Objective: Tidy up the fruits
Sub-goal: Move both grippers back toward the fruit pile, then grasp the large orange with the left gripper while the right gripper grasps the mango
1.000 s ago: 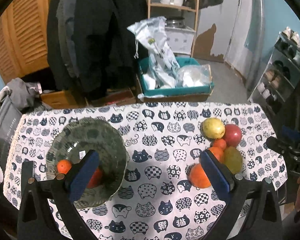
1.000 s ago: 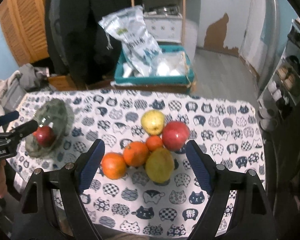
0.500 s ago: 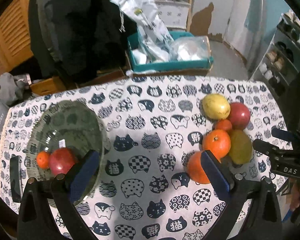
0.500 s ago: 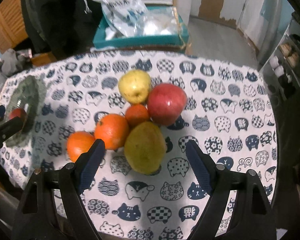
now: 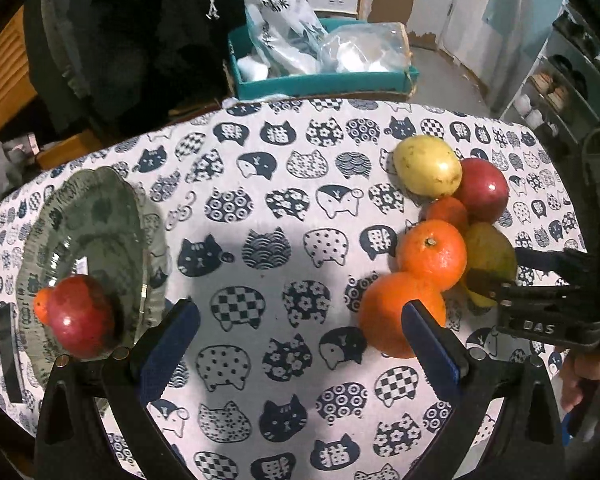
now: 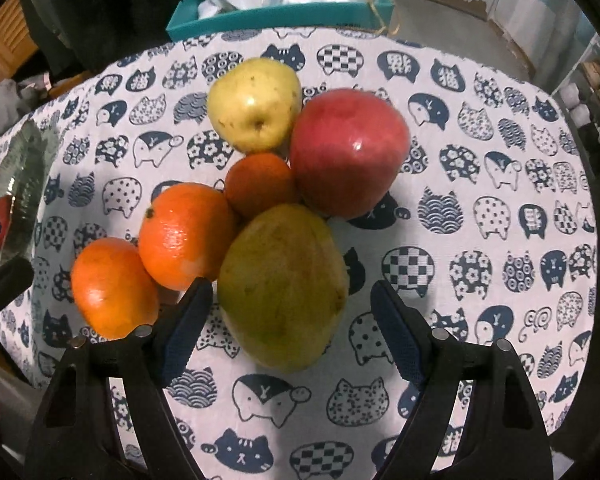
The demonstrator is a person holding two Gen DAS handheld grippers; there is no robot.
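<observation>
Between your right gripper's (image 6: 290, 326) wide-open, empty jaws sits the green pear (image 6: 282, 286); you're at the pick, so close gently, then carry it to the glass bowl (image 5: 100, 216) left.

Surface: a table under a white cloth printed with navy cats (image 5: 284, 208) carried everything.
Left end: a ruffled grey-green glass plate (image 5: 100, 216) lay on the cloth.
Right end: a yellow pear (image 6: 256, 104), big red apple (image 6: 348, 152), greenish-brown mango (image 6: 284, 288), small tangerine (image 6: 260, 184) and two larger oranges (image 6: 184, 236) (image 6: 112, 288) sat clustered, touching.
</observation>
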